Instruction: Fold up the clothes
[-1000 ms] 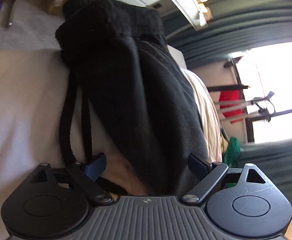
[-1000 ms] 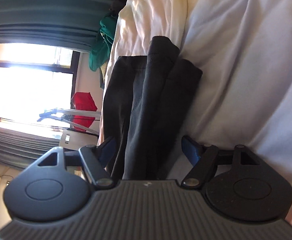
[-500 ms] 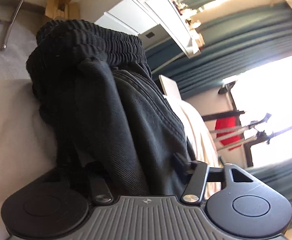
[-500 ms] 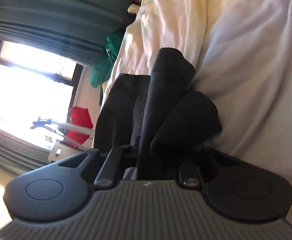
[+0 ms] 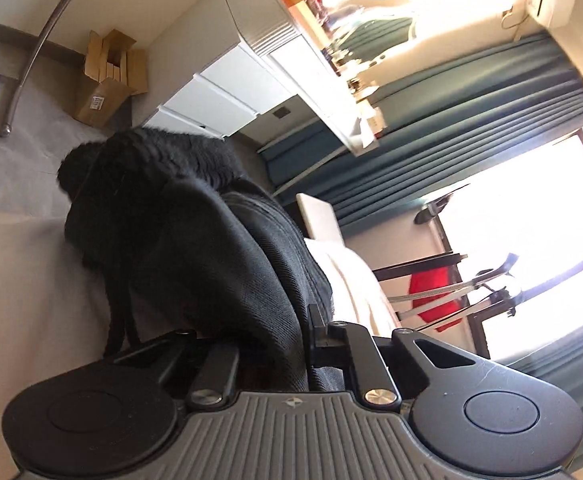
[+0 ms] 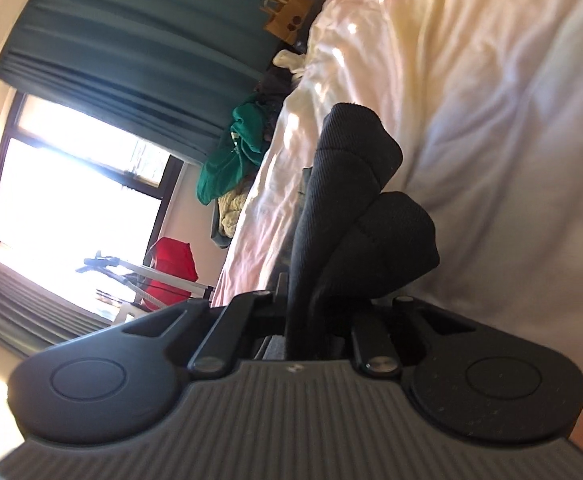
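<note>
We're seeing both grippers closing on the black sweatpants (image 5: 195, 248) now; a second ago both sets of jaws were standing wide with the fabric lying loose between them. The left gripper (image 5: 269, 340) is pinching a bunched fold of cloth at the waistband end, with the elastic waistband (image 5: 163, 152) humped up ahead of it and the drawstring (image 5: 119, 324) hanging down at the left side. The right gripper (image 6: 305, 304) is clamping the leg end, two ribbed cuffs (image 6: 355, 160) sticking up past its fingers. Compared with the earlier frames, we're noting both views tilted up: more of the room is showing, with the white drawers (image 5: 227, 92), cardboard box (image 5: 107, 80) and teal curtain (image 5: 471, 120) in the left view, and the paper bag (image 6: 285, 16) and green garment (image 6: 235, 144) in the right. The garment is rising off the pale bed sheet (image 6: 511, 140), its gripped ends lifted and its middle still draping down toward the bed.
</note>
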Available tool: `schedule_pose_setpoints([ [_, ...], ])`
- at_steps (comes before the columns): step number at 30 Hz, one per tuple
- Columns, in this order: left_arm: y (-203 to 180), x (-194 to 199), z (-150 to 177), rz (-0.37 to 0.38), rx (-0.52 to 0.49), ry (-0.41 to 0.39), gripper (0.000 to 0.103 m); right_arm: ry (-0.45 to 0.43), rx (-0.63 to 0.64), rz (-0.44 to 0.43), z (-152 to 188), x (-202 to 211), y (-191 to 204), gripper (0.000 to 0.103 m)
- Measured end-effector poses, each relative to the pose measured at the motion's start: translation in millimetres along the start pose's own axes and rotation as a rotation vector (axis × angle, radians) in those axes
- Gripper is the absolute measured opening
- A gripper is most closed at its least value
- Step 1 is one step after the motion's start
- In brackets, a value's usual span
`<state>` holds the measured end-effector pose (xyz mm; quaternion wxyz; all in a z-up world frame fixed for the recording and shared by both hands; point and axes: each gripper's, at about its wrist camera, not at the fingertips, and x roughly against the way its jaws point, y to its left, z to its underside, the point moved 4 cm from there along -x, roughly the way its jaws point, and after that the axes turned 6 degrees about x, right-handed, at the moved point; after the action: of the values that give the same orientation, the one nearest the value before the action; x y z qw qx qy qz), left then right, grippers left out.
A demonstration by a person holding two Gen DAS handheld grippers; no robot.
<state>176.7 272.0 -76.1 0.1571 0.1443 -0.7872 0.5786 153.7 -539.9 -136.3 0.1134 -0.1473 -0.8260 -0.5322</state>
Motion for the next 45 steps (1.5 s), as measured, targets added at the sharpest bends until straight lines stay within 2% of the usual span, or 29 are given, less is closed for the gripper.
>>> schedule_pose_setpoints([
  [4, 3, 26, -14, 0.014, 0.045, 0.029, 0.012, 0.027, 0.007, 0.034, -4, 21, 8, 0.011],
  [7, 9, 51, -24, 0.007, 0.004, 0.029, 0.013, 0.033, -0.014, 0.036, -8, 39, 9, 0.011],
  [9, 17, 58, -25, -0.002, 0.009, 0.066, 0.014, 0.035, -0.011, 0.039, -8, 47, 5, 0.011],
  [12, 29, 65, -24, -0.053, -0.002, 0.128, 0.018, 0.053, -0.038, 0.065, -3, 50, -16, 0.011],
  [14, 37, 72, -23, -0.111, -0.028, 0.15, 0.027, 0.069, -0.087, 0.078, 1, 51, -33, 0.011],
  [15, 39, 76, -22, -0.134, -0.035, 0.149, 0.028, 0.08, -0.127, 0.083, 3, 51, -44, 0.011],
  [17, 43, 88, -18, -0.168, -0.042, 0.137, 0.038, 0.103, -0.18, 0.089, 8, 50, -60, 0.011],
  [19, 42, 102, -15, -0.195, -0.061, 0.12, 0.039, 0.127, -0.206, 0.092, 11, 47, -71, 0.011],
  [21, 38, 114, -7, -0.212, -0.112, 0.11, 0.04, 0.141, -0.189, 0.082, 11, 44, -72, 0.011],
  [22, 36, 120, -2, -0.222, -0.142, 0.106, 0.046, 0.143, -0.191, 0.075, 11, 44, -73, 0.011],
  [23, 33, 124, 4, -0.243, -0.192, 0.112, 0.052, 0.146, -0.19, 0.072, 11, 44, -73, 0.011],
  [25, 26, 130, 20, -0.306, -0.329, 0.143, 0.054, 0.148, -0.189, 0.071, 12, 44, -75, 0.011],
  [28, 14, 141, 40, -0.34, -0.492, 0.173, 0.057, 0.141, -0.21, 0.066, 13, 43, -75, 0.011],
  [30, 4, 147, 50, -0.31, -0.556, 0.169, 0.061, 0.14, -0.209, 0.065, 12, 41, -74, 0.011],
  [33, -12, 156, 69, -0.28, -0.709, 0.103, 0.067, 0.143, -0.192, 0.07, 11, 39, -72, 0.011],
  [36, -27, 159, 96, -0.216, -0.852, 0.061, 0.07, 0.139, -0.18, 0.07, 9, 38, -69, 0.011],
  [39, -39, 151, 126, -0.139, -0.973, 0.057, 0.079, 0.123, -0.167, 0.06, 7, 38, -64, 0.012],
  [45, -55, 119, 188, -0.034, -1.124, 0.089, 0.08, 0.059, -0.052, -0.037, -4, 48, -31, 0.011],
])
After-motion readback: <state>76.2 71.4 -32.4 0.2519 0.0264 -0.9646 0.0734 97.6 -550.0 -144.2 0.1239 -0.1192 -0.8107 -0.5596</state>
